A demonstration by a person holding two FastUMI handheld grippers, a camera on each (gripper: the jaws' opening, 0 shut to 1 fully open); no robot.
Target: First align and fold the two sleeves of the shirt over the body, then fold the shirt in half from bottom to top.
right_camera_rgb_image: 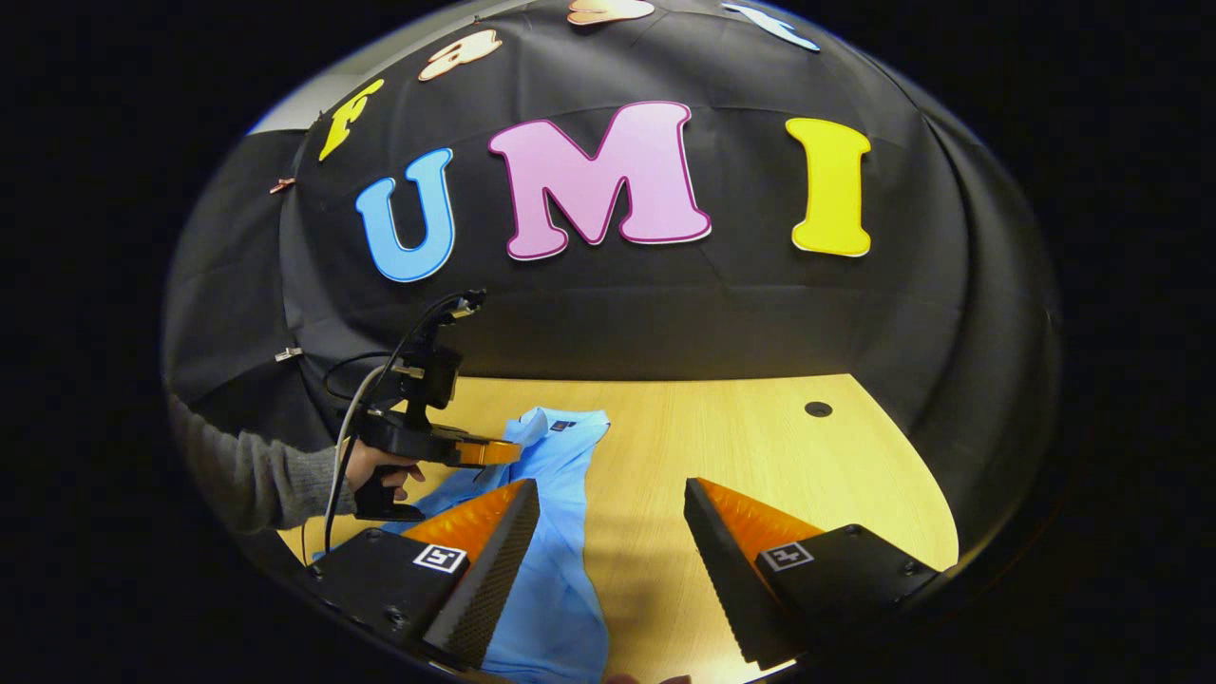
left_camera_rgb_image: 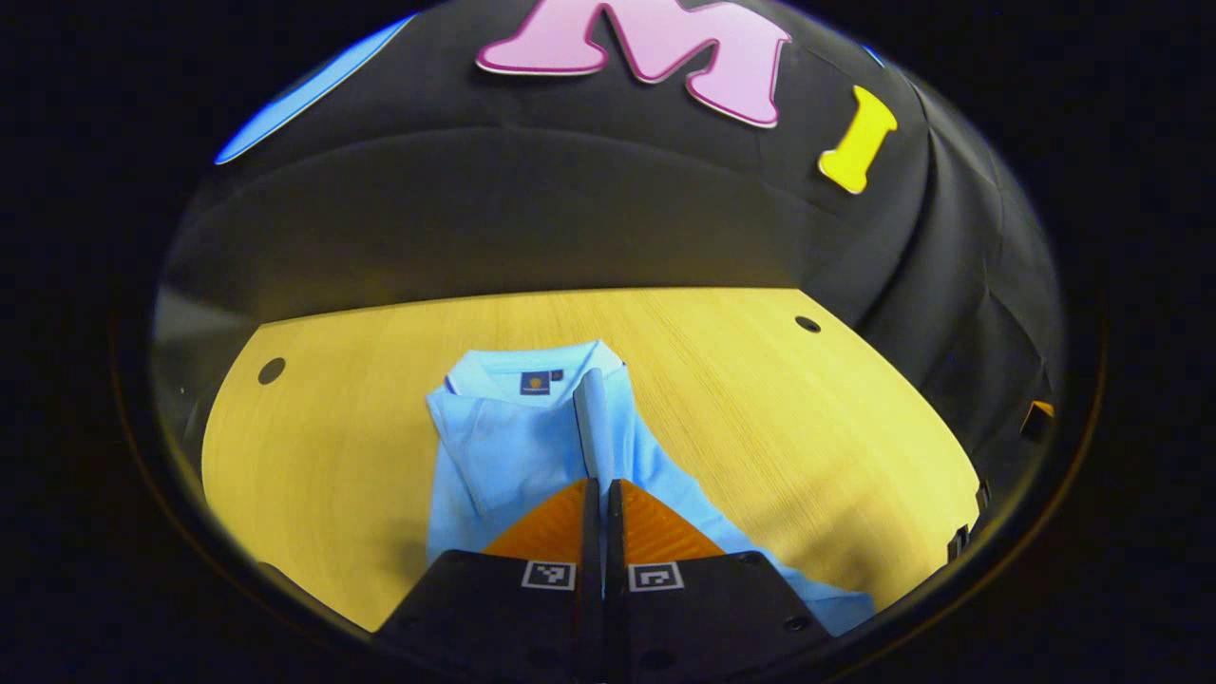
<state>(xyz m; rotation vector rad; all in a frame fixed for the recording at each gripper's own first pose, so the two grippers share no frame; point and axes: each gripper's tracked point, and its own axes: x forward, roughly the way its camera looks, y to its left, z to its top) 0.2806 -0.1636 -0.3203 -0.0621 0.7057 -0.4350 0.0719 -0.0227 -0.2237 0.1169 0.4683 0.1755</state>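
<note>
- A light blue shirt (left_camera_rgb_image: pixel 532 446) lies on a pale wooden table (left_camera_rgb_image: pixel 779 408) in the left gripper view, its collar toward the far edge and a dark square label showing inside the neck.
- The left gripper (left_camera_rgb_image: pixel 602 489) has its two fingers pressed together, pinching a raised fold of the shirt's fabric that stands up as a narrow ridge just beyond the tips.
- The body of the shirt spreads out on either side of that ridge, with one part trailing toward the near right edge of the table.
- In the right gripper view, the right gripper (right_camera_rgb_image: pixel 613 508) hovers with its fingers spread wide apart and nothing between them; the near end of the shirt (right_camera_rgb_image: pixel 556 570) lies under its left finger.
- Farther off in the same view, a hand (right_camera_rgb_image: pixel 375 470) in a grey sleeve (right_camera_rgb_image: pixel 256 480) holds the left gripper (right_camera_rgb_image: pixel 484 453) over the shirt, cables running up from its housing.
- Round holes (left_camera_rgb_image: pixel 271 370) mark the tabletop near the far corners, and black cloth walls the booth behind it.
</note>
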